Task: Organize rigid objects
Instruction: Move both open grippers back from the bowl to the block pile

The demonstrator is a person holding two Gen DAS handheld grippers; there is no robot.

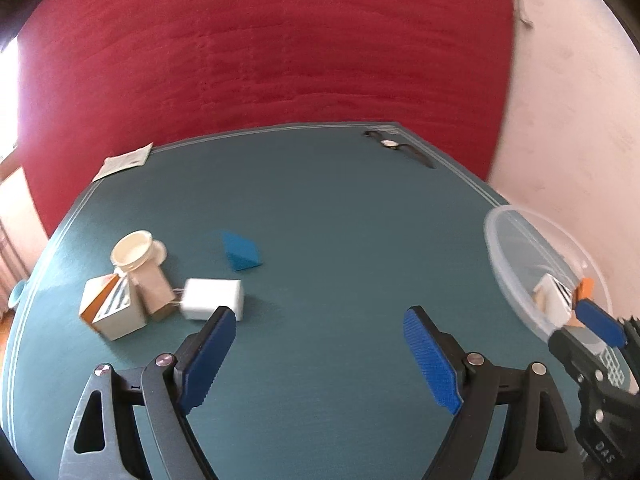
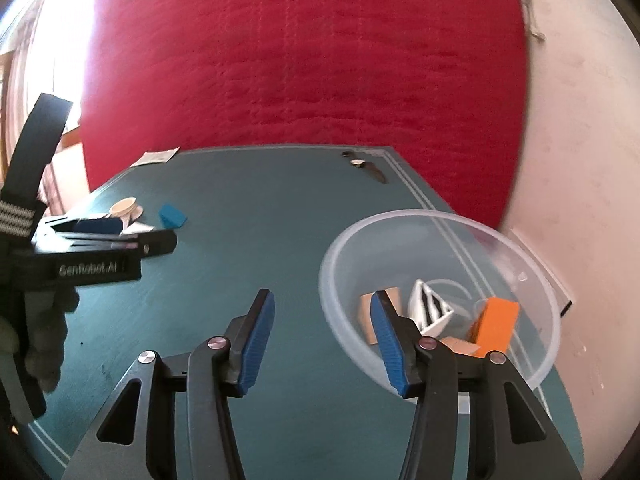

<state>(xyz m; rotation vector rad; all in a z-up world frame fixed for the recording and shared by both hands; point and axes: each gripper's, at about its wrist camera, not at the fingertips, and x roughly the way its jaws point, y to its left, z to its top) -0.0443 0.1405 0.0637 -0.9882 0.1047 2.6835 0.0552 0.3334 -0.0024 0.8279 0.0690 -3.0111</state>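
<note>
Small boxes sorted into a clear bowl (image 2: 440, 240) at the counter's (image 1: 340, 208) right edge.
More wait at left: white box (image 1: 214, 298), cup (image 1: 134, 250), blue wedge (image 1: 242, 252). Left gripper (image 1: 316, 344) and right gripper (image 2: 324, 336) jaws both released, holding nothing.

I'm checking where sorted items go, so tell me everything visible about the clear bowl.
The clear plastic bowl is round, translucent and thin-walled, standing upright near the teal table's right edge. Inside lie an orange block, a white striped box and a tan piece. The open right gripper sits at its near rim.
</note>
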